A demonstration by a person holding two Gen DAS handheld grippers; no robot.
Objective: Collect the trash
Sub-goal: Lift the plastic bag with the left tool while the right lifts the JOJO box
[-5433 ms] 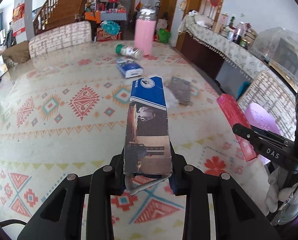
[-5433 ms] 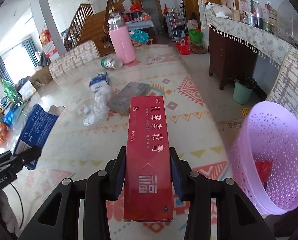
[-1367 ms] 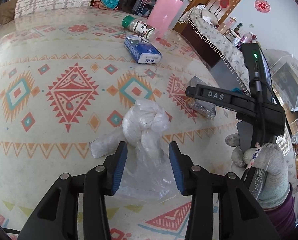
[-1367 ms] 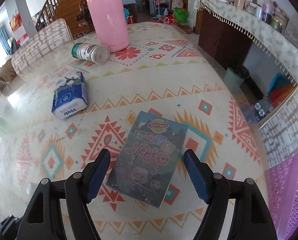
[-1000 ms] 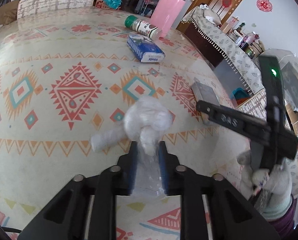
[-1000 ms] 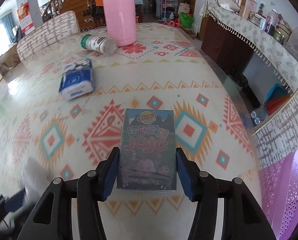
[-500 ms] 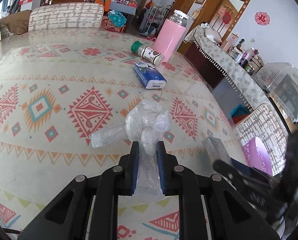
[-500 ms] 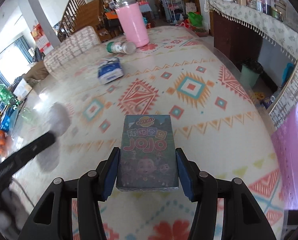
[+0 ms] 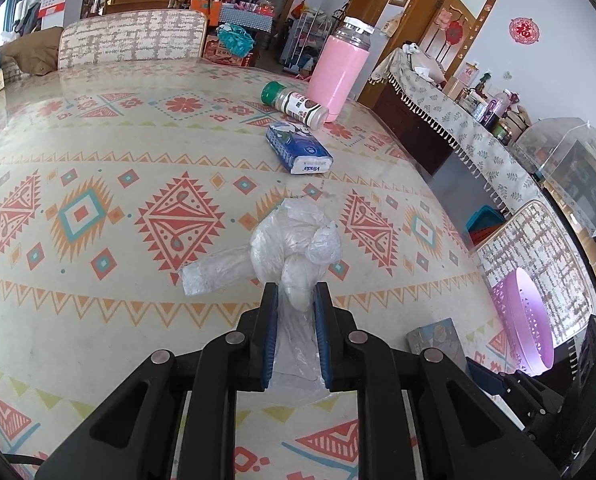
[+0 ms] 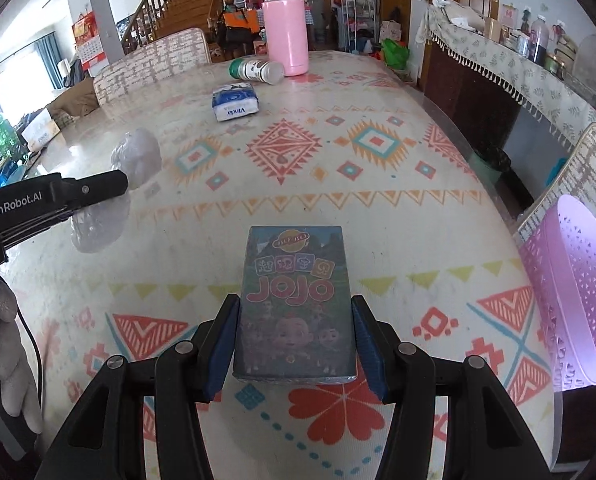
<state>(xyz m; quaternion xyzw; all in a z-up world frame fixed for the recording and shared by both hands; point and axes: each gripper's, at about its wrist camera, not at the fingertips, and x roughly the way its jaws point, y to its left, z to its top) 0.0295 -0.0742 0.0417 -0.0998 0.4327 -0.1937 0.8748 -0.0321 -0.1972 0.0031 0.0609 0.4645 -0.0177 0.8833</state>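
A crumpled clear plastic bag [image 9: 294,236] hangs just above the patterned table [image 9: 98,208], and my left gripper [image 9: 296,294] is shut on its lower part. From the right wrist view the same bag [image 10: 138,156] shows at the left, beyond the left gripper's fingertip [image 10: 114,182]. My right gripper [image 10: 295,306] is shut on a flat JOJO box [image 10: 296,280], its pads pressing both long sides, over the table's near end. A pink mesh basket [image 10: 578,280] stands off the table's right edge; in the left wrist view the basket [image 9: 526,320] sits low right.
Further up the table are a blue tissue pack [image 9: 300,154], a lying green-capped bottle [image 9: 296,104] and a tall pink thermos [image 9: 344,72]. A patterned chair [image 9: 130,40] stands at the far end, another chair [image 9: 538,248] beside the basket. A gloved hand [image 10: 6,340] holds the left gripper.
Both grippers closed, the left on the plastic bag, the right on the JOJO box. The right one then carried the box back toward the table's near end, closer to the basket.
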